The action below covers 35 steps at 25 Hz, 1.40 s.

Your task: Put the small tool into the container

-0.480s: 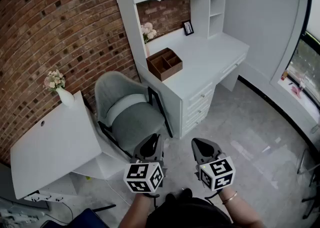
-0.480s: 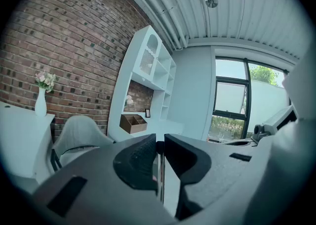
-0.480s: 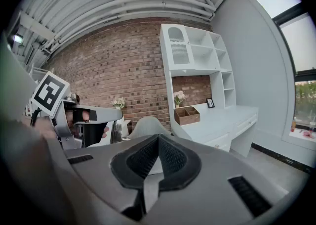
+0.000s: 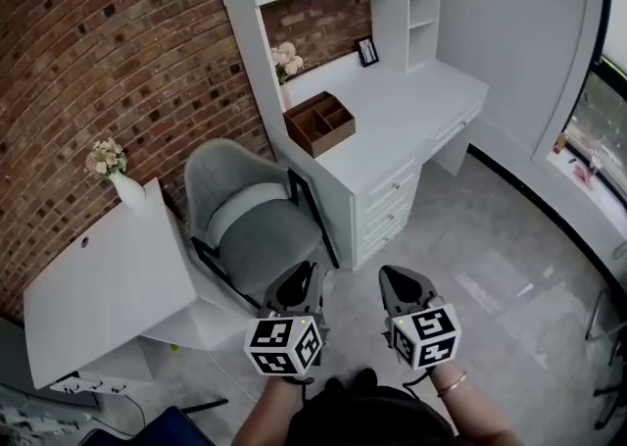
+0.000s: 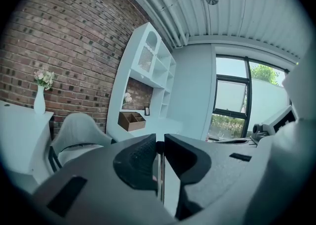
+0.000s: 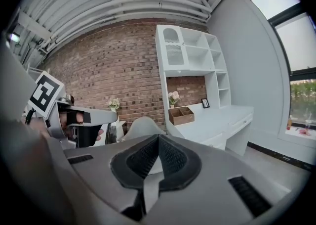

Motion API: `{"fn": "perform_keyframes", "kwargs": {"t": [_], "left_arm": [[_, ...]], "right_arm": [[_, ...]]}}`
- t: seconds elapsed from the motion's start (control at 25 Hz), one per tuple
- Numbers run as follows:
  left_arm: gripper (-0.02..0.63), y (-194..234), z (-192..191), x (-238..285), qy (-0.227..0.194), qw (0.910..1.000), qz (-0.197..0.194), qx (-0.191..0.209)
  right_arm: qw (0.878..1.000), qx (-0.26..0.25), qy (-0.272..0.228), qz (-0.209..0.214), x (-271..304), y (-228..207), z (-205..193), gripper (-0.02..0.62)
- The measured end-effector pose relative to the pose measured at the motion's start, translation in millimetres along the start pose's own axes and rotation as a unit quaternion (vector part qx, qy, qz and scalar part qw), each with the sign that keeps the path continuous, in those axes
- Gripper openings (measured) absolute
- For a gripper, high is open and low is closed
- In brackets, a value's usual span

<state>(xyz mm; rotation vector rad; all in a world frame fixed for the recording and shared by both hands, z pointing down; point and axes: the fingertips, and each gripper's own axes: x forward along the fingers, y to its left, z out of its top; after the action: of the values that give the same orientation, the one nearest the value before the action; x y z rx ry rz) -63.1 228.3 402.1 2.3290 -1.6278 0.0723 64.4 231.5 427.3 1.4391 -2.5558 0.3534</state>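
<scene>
Little has moved since the earlier frame: the left gripper (image 4: 304,272) and right gripper (image 4: 397,275) sit at almost the same low spots in the head view, side by side and apart. The room has slid only a touch across the picture. The container (image 4: 319,123) is in the same place on the desk (image 4: 411,106).

In the left gripper view the jaws stand a narrow gap apart. They are clamped on the tool (image 5: 159,146), a thin thing whose dark end shows at the jaw tips. What kind of tool it is cannot be told.

In the right gripper view the pads meet at the tips with nothing between them. The left gripper shows at that view's left edge, with fingers wrapped round its handle.

Both grippers point a little below level, over grey floor (image 4: 490,268) and toward the furniture.

The container is a brown wooden box with open compartments. It sits near the desk's left end, close to the brick wall (image 4: 118,42) and well apart from both grippers.

A grey chair (image 4: 257,228) stands between the grippers and the desk, just ahead of the left gripper. To the chair's left is a white table (image 4: 108,287) with a vase (image 4: 125,189) of flowers at its far corner.
</scene>
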Motion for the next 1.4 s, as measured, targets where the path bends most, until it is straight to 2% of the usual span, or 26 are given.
{"fn": "perform_keyframes", "kwargs": {"t": [0.36, 0.8, 1.04, 1.4], "left_arm": [[0.057, -7.1, 4.0, 11.3, -0.006, 0.9999, 0.008, 0.004], [0.057, 5.6, 16.8, 38.2, -0.013, 0.9996, 0.025, 0.008], [0.057, 29.1, 19.2, 71.5, -0.010, 0.9997, 0.022, 0.001], [0.057, 82.7, 35.8, 150.8, -0.009, 0.9997, 0.021, -0.009]], "right_arm": [[1.000, 0.008, -0.009, -0.024, 0.0, -29.2, 5.4, 0.005], [1.000, 0.009, -0.016, -0.018, 16.6, -45.7, 15.1, 0.004], [1.000, 0.012, -0.009, -0.020, 54.8, -57.3, 17.7, 0.003], [1.000, 0.007, 0.000, -0.025, 142.5, -84.6, 36.3, 0.003]]}}
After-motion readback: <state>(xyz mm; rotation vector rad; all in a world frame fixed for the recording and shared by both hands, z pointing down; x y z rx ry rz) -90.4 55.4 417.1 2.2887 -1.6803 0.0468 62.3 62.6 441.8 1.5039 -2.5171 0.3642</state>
